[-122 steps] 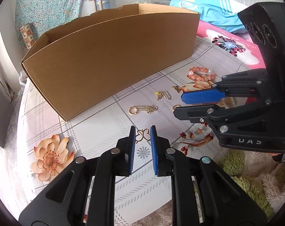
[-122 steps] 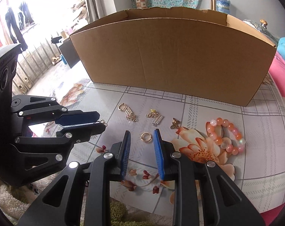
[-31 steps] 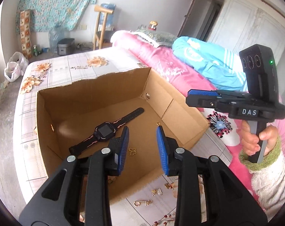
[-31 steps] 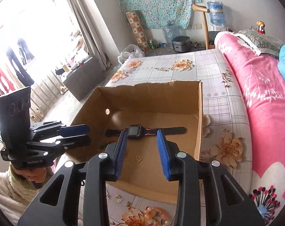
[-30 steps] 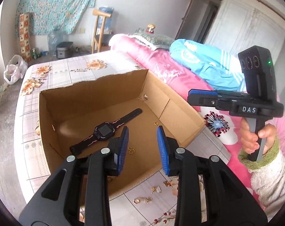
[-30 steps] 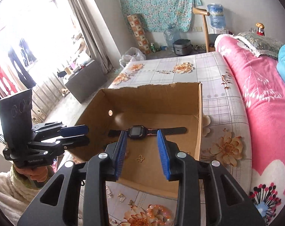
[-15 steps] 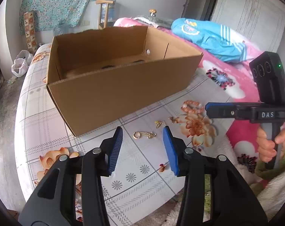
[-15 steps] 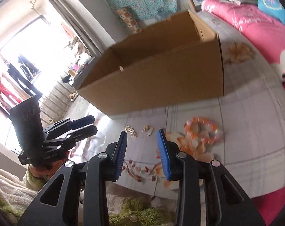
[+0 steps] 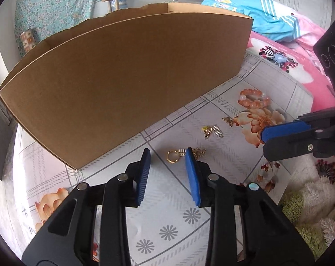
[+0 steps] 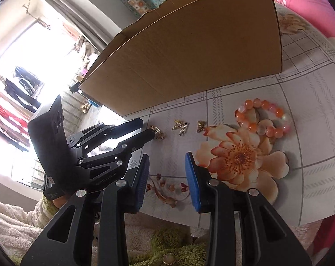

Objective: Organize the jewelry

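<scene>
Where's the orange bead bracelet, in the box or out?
Out: the bead bracelet lies on the floral cloth beside the cardboard box.

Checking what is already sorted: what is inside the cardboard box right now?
Cannot tell. Both wrist views show only the cardboard box's outer front wall and a strip of its inner back wall; the floor and any contents are covered.
</scene>
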